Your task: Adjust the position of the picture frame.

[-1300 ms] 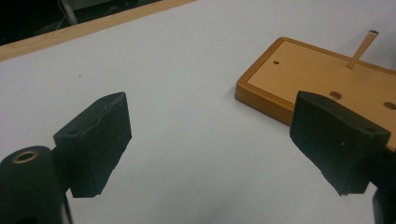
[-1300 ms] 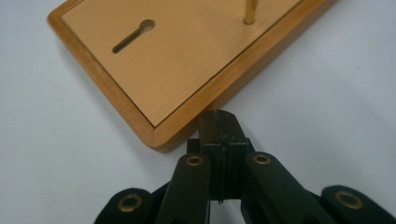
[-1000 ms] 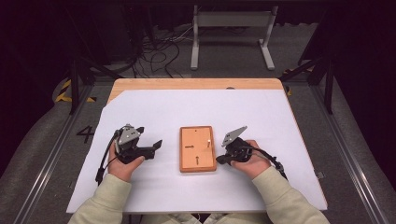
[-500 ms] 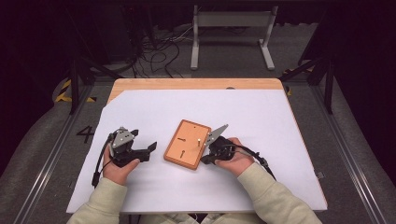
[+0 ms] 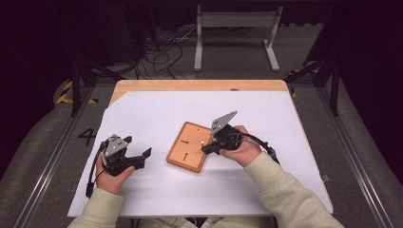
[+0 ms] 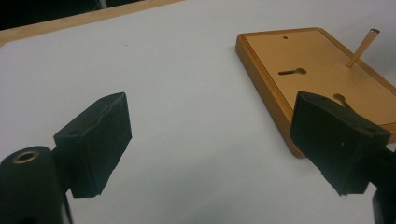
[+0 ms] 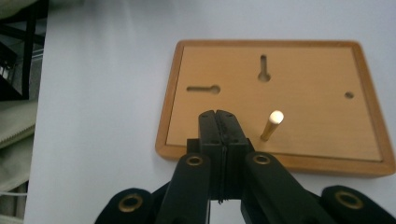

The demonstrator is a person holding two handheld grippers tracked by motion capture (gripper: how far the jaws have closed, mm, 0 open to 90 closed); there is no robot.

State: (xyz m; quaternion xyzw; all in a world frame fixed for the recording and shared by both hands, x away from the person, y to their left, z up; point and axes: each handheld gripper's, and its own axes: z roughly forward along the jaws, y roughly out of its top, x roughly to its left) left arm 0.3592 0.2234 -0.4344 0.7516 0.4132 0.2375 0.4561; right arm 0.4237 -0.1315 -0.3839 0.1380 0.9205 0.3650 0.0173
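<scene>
A flat wooden board (image 5: 183, 153) with two keyhole slots lies turned at an angle on the white sheet. A short wooden peg (image 7: 272, 125) stands upright in it near one long edge; the left gripper view has the peg (image 6: 362, 46) at the board's (image 6: 322, 70) far side. My right gripper (image 7: 219, 116) is shut with nothing between its jaws, and hovers over the board (image 7: 280, 70) just beside the peg. From above, this right gripper (image 5: 206, 148) sits at the board's right edge. My left gripper (image 5: 145, 154) rests open on the sheet, left of the board, pointing at it (image 6: 217, 135).
The white sheet (image 5: 266, 114) covers most of a wooden table (image 5: 190, 85). Beyond the table are a dark floor with cables (image 5: 161, 57) and a grey metal stand (image 5: 235, 19). Rails (image 5: 52, 156) run along both sides.
The board has turned from square to slanted and shifted slightly left. My right gripper moved left and up over its edge. My left hand drifted left along the sheet.
</scene>
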